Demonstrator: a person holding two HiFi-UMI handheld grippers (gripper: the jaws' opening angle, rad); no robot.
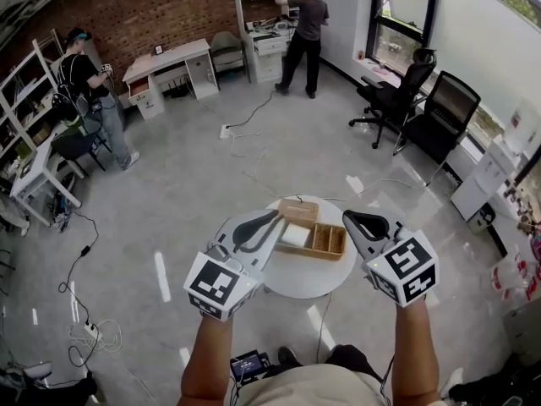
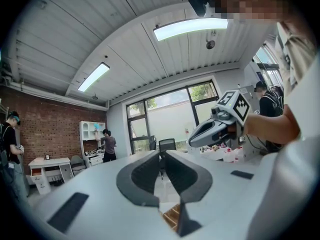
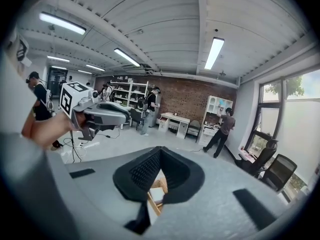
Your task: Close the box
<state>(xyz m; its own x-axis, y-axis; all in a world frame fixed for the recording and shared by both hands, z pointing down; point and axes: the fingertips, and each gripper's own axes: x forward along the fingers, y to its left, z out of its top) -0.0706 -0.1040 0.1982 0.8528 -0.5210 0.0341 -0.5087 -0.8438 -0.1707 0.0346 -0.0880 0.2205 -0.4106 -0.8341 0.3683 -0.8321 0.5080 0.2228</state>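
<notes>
- My left forearm (image 1: 205, 358) comes up bare from the bottom edge of the head view, the hand hidden behind the marker cube (image 1: 220, 288).
- Left gripper (image 1: 274, 219): held about level and angled inward. Its tips sit at the left rim of the round white table (image 1: 317, 282), just beside the box.
- Left jaws: closed tip to tip in the left gripper view (image 2: 161, 156), with nothing between them.
- Box (image 1: 325, 242): wooden, standing on the table between my two grippers. Its lid (image 1: 298, 211) is open and lies back at the far side.
- Box contents: a white item (image 1: 295, 235) fills the left section. The right section is divided into compartments.
- Right gripper (image 1: 348, 219): tilted nose-down and angled inward, tips just beside the box's right end, mirroring the left.
- Right jaws: pressed together in the right gripper view (image 3: 160, 151), empty. The box shows below them.
- My right forearm (image 1: 416, 353) runs straight forward, bare, to its own marker cube (image 1: 404, 269).
</notes>
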